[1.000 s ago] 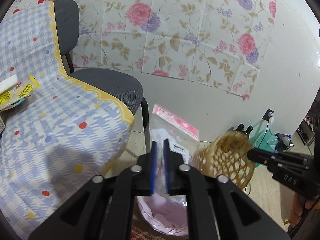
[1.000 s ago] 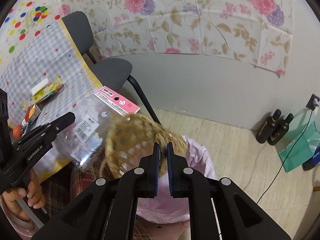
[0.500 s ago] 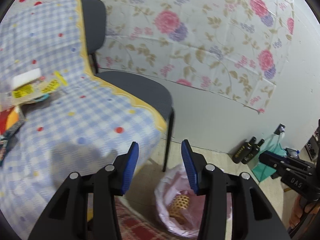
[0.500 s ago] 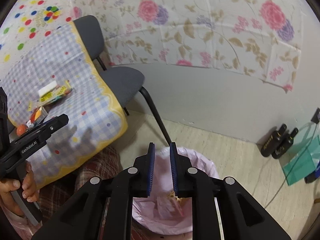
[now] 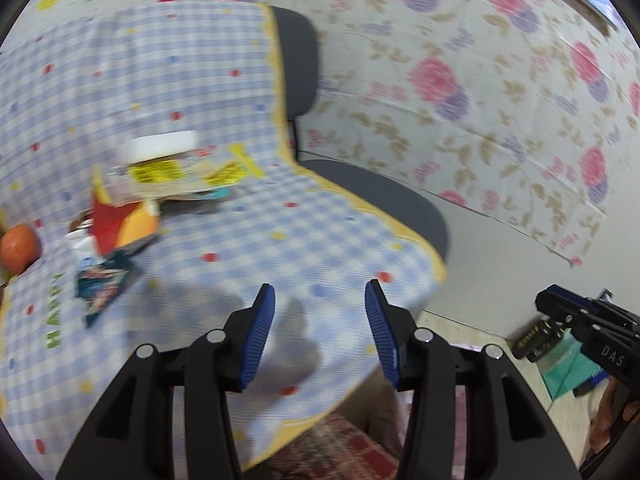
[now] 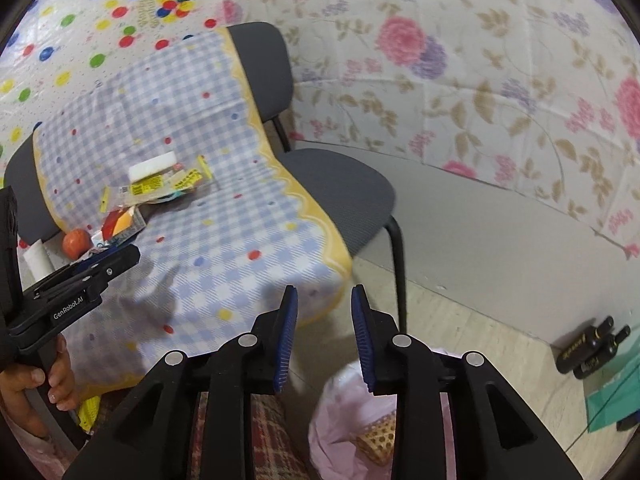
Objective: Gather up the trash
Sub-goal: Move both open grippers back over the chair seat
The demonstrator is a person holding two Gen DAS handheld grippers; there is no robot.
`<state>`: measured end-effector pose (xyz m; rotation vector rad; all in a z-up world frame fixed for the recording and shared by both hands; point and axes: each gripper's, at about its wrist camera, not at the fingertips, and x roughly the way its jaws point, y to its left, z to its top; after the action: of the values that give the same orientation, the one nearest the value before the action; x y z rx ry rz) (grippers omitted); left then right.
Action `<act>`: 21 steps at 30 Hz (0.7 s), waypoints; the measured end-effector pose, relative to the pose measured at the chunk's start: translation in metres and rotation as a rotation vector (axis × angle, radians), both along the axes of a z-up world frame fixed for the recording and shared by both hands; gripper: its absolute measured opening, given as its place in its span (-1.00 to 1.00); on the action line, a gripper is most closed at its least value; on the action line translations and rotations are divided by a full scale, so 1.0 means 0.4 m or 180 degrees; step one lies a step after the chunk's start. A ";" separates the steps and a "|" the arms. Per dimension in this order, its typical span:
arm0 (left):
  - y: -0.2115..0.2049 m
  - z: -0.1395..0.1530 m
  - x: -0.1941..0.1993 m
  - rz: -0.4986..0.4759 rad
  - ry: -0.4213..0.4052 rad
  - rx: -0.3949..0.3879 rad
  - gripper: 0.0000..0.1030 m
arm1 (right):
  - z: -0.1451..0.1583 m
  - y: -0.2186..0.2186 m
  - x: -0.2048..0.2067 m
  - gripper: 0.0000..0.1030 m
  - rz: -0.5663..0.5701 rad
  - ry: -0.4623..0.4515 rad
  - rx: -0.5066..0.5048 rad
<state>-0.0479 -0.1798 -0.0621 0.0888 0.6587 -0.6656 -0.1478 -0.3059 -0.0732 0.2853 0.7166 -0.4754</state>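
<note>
Trash lies on the checked tablecloth [image 6: 240, 248]: a white block [image 6: 154, 166], a clear yellow-labelled wrapper [image 6: 168, 186], a red and orange packet [image 6: 120, 220] and a dark wrapper [image 5: 104, 280]. An orange fruit [image 6: 76, 242] sits beside them. My left gripper [image 5: 320, 292] hovers over the cloth's near corner, jaws opening, nothing between them. My right gripper [image 6: 325, 292] hangs past the table corner, above the pink bin bag [image 6: 344, 420]. Its jaws are opening too, and they are empty. A yellow net [image 6: 376, 440] lies inside the bag.
A grey chair [image 6: 332, 184] stands against the flowered wall behind the table corner. Two black bottles [image 6: 592, 348] and a teal bag [image 6: 616, 396] sit on the floor at the right. A hand [image 6: 24, 384] grips the left tool's handle. A white roll [image 6: 38, 260] stands near the fruit.
The left gripper let go of the clear packet and the right one of the yellow net, which now lies in the pink bag. Both opened and swung up towards the table.
</note>
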 end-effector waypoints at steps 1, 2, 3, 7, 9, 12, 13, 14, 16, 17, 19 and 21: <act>0.020 0.002 0.013 0.0066 -0.0002 0.0004 -0.11 | 0.005 0.011 0.027 -0.38 0.0060 -0.0009 -0.0022; 0.038 0.005 0.025 0.0126 -0.0008 0.0011 -0.10 | 0.007 0.016 0.042 -0.36 0.0092 -0.0012 -0.0037; 0.061 0.010 0.039 0.0208 -0.0023 0.0024 -0.08 | 0.013 0.028 0.069 -0.36 0.0150 -0.0014 -0.0059; 0.142 0.030 0.077 0.0472 -0.0087 0.0039 -0.04 | 0.023 0.058 0.142 -0.32 0.0335 -0.0034 -0.0127; 0.188 0.045 0.099 0.0629 -0.0115 0.0028 -0.02 | 0.026 0.075 0.184 -0.29 0.0447 -0.0043 -0.0146; 0.251 0.062 0.124 0.0825 -0.0165 0.0028 0.02 | 0.030 0.093 0.234 -0.28 0.0563 -0.0043 -0.0183; 0.266 0.066 0.129 0.0870 -0.0175 0.0032 0.02 | 0.031 0.102 0.255 -0.28 0.0618 -0.0044 -0.0195; 0.282 0.071 0.138 0.0926 -0.0186 0.0038 0.03 | 0.032 0.112 0.279 -0.28 0.0679 -0.0036 -0.0217; 0.312 0.077 0.154 0.1025 -0.0194 0.0054 0.04 | 0.032 0.131 0.318 -0.25 0.0773 -0.0022 -0.0249; 0.327 0.079 0.162 0.1073 -0.0191 0.0056 0.04 | 0.031 0.139 0.332 -0.19 0.0811 -0.0019 -0.0258; 0.349 0.079 0.173 0.1145 -0.0183 0.0060 0.05 | 0.028 0.163 0.377 -0.10 0.0929 -0.0002 -0.0297; 0.372 0.077 0.187 0.1219 -0.0156 0.0057 0.08 | 0.022 0.186 0.414 -0.03 0.1031 0.0023 -0.0336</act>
<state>0.0268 -0.0308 -0.0315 -0.0056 0.6131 -0.2878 0.0176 -0.2314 -0.0643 0.0654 0.7264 -0.2051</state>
